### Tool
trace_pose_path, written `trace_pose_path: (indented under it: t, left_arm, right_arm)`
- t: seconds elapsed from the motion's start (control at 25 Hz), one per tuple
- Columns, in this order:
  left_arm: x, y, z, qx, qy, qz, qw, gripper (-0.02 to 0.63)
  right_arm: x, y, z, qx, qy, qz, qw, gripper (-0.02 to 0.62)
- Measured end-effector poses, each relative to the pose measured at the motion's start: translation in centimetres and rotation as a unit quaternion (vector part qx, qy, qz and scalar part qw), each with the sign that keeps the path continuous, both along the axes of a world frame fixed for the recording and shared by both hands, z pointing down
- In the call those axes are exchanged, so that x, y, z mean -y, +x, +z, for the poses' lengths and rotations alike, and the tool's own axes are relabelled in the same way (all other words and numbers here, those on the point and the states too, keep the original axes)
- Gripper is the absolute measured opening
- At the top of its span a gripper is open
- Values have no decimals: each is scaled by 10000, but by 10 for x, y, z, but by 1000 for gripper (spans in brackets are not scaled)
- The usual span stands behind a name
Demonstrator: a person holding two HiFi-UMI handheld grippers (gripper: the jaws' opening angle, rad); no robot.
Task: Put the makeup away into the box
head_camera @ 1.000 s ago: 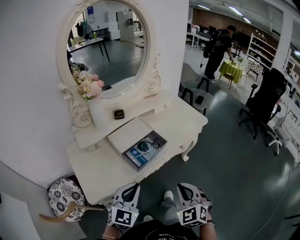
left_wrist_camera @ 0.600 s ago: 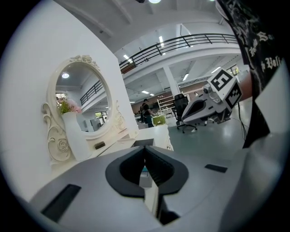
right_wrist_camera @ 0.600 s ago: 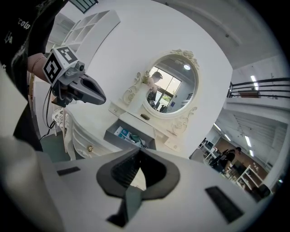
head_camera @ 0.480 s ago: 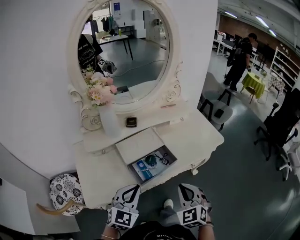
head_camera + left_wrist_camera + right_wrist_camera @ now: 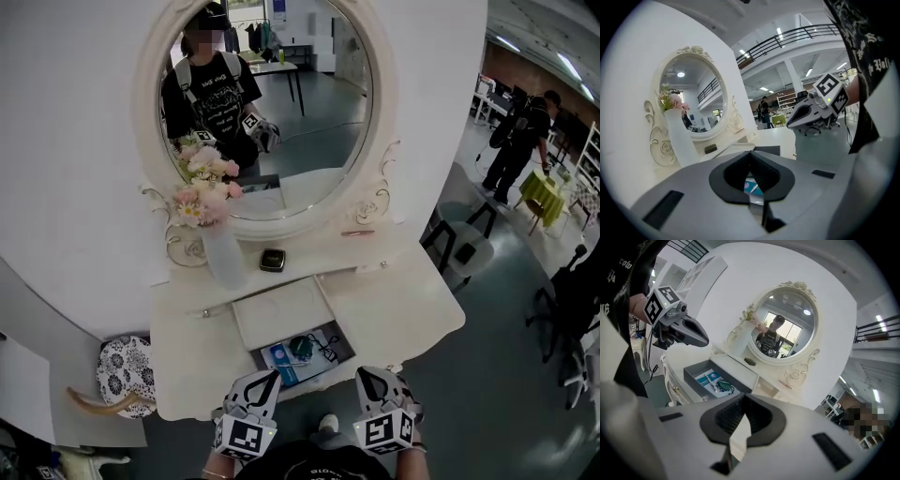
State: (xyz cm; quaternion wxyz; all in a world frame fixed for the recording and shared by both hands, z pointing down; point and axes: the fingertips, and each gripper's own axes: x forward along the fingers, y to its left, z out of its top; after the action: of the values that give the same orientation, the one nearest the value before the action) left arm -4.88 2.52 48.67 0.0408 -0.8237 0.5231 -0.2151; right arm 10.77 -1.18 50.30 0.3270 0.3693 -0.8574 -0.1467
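Ahead, open drawer (image 5: 696, 376) beneath oval mirror (image 5: 281, 112).

A white dressing table (image 5: 412, 309) carries an oval mirror (image 5: 309, 112), a vase of flowers (image 5: 221, 255) and a small dark compact (image 5: 272, 260). Its open drawer (image 5: 342, 330) holds small items. The left gripper (image 5: 265, 380) and right gripper (image 5: 370, 378) hang side by side just before it.

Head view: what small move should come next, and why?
Probably bring the left tongs forward toward the small dark square compact on the white dressing table's shelf, opening them: they are shut and empty, and the compact lies outside the open grey drawer.
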Motion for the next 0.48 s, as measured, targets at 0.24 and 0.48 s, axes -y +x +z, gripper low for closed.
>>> trace_pose_path:
  t: [0.24,0.48]
  left_arm:
    - [25,9,6,5,-49,-384,9992,15]
    - [35,20,7,45,-42,-648,9979,15]
  right_arm:
    - [35,7,5,-57,-41,-404,9992,8]
    - [54,14,7,-77,-63,-707,9974,8]
